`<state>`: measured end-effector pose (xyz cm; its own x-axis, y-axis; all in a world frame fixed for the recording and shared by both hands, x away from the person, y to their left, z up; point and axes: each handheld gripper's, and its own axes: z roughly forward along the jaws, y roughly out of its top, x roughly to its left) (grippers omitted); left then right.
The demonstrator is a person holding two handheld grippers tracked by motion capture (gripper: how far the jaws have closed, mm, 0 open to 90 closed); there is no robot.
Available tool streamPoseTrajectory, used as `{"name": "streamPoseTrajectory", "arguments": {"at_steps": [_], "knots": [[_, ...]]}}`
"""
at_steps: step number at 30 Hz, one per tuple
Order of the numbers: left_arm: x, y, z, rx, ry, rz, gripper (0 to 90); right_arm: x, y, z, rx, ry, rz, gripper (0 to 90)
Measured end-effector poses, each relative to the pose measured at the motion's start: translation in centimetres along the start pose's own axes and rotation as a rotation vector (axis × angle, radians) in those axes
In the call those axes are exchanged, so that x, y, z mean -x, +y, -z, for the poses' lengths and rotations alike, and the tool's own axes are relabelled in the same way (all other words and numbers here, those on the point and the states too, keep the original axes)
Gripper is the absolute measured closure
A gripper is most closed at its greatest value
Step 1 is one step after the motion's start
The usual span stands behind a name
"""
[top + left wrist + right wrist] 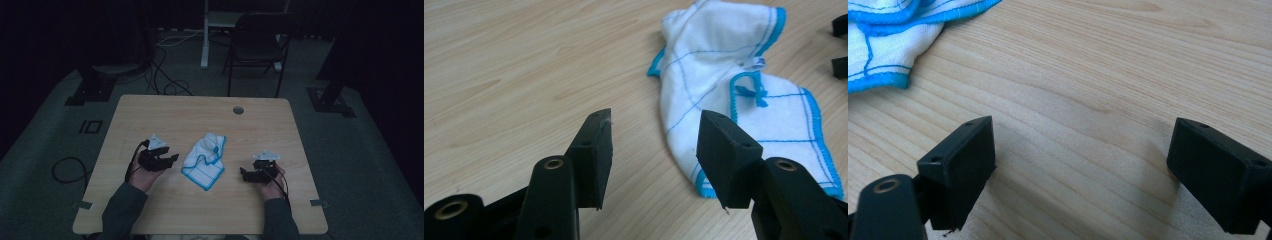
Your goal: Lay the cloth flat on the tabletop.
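cloth: white with blue hem and thin blue grid lines, crumpled and partly folded, lying near the middle of the wooden table, between both grippers
left gripper: just left of cloth, apart from it, low over the tabletop; jaws parted to a medium gap, nothing between them; in left gripper view cloth lies ahead and to the right, one jaw overlapping its near corner
right gripper: right of cloth, near but not touching; jaws spread wide, holding nothing, bare wood between them
background: dark chair beyond the far table edge, cables on floor
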<state>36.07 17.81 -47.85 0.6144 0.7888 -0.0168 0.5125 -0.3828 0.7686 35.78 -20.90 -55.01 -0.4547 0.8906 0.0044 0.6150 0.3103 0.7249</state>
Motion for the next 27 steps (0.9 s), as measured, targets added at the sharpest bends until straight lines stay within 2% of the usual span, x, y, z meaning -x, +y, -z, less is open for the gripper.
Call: {"name": "streamPoseTrajectory", "arguments": {"at_steps": [27], "knots": [[3.3,1.9,-3.0,-0.010,-0.083,-0.097,51.2,0.0,0.0,0.0,0.000,0.000,0.000,12.1]]}}
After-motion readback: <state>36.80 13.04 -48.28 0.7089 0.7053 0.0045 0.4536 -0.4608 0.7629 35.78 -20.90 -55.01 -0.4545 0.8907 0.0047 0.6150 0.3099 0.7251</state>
